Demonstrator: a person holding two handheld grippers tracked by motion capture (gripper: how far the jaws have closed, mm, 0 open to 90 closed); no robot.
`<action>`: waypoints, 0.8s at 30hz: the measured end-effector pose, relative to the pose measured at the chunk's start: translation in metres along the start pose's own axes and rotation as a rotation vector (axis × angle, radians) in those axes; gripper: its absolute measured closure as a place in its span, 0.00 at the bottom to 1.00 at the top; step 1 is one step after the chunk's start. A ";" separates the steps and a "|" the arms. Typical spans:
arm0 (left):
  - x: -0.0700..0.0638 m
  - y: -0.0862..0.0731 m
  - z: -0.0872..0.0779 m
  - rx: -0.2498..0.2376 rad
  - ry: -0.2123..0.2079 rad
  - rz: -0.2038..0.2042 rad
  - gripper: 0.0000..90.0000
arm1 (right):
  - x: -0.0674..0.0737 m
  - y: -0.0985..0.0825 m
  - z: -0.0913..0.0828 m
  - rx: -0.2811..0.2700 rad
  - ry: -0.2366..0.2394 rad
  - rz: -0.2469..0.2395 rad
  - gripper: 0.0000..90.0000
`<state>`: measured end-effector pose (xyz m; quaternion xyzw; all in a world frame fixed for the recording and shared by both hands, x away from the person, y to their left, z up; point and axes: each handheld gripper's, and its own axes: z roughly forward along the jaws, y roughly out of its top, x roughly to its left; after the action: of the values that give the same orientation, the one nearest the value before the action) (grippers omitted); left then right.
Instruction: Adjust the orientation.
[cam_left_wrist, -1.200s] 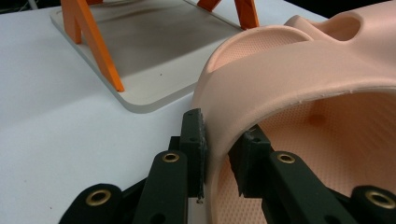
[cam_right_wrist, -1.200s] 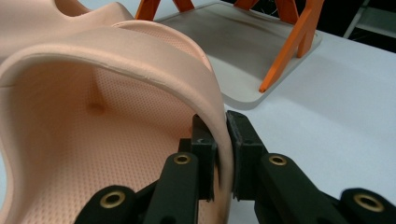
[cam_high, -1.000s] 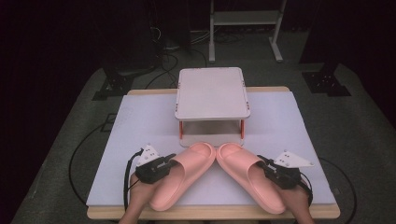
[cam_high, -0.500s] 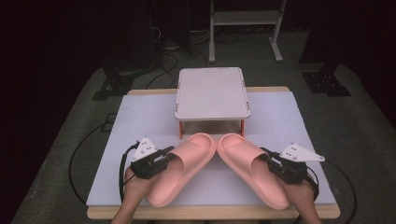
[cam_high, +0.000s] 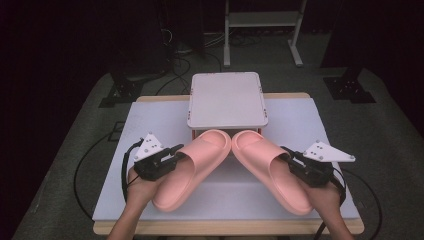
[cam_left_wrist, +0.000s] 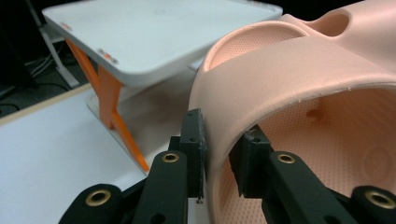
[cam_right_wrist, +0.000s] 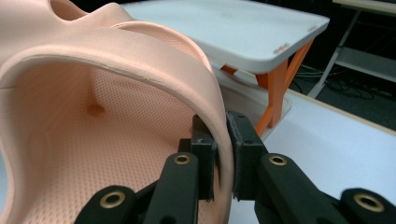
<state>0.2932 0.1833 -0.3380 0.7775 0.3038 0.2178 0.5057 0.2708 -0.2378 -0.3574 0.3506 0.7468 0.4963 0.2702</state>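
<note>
Two pink slide sandals hang above the white table, toes pointing toward a small white stand (cam_high: 227, 99). My left gripper (cam_high: 176, 152) is shut on the outer edge of the left sandal (cam_high: 192, 167); in the left gripper view its pads pinch the strap's edge (cam_left_wrist: 219, 140). My right gripper (cam_high: 286, 155) is shut on the outer strap edge of the right sandal (cam_high: 270, 167); the right gripper view shows that edge (cam_right_wrist: 222, 140) clamped between the black jaws. Both sandals are lifted clear of the tabletop, toes nearly touching each other in front of the stand.
The white stand (cam_left_wrist: 154, 42) rests on orange legs (cam_right_wrist: 275, 93) at the table's far middle. White table surface (cam_high: 300, 125) spreads on both sides. Black cables (cam_high: 85, 170) trail off the left edge; a metal rack (cam_high: 260, 25) stands on the dark floor behind.
Both hands have risen, lifting the two sandals off the table and a little closer to the stand. The grips stayed the same.
</note>
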 end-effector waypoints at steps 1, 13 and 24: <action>0.001 0.005 -0.001 -0.009 0.001 -0.006 0.84 | -0.001 0.005 -0.001 -0.010 0.000 0.003 0.91; 0.009 0.023 -0.002 -0.027 0.012 -0.005 0.84 | -0.007 0.027 0.000 -0.028 -0.010 -0.002 0.91; 0.017 0.042 0.002 -0.037 0.017 -0.002 0.84 | -0.015 0.044 0.002 -0.041 -0.019 0.001 0.91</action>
<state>0.3173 0.1815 -0.2994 0.7660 0.3047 0.2295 0.5174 0.2928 -0.2372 -0.3166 0.3502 0.7338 0.5083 0.2838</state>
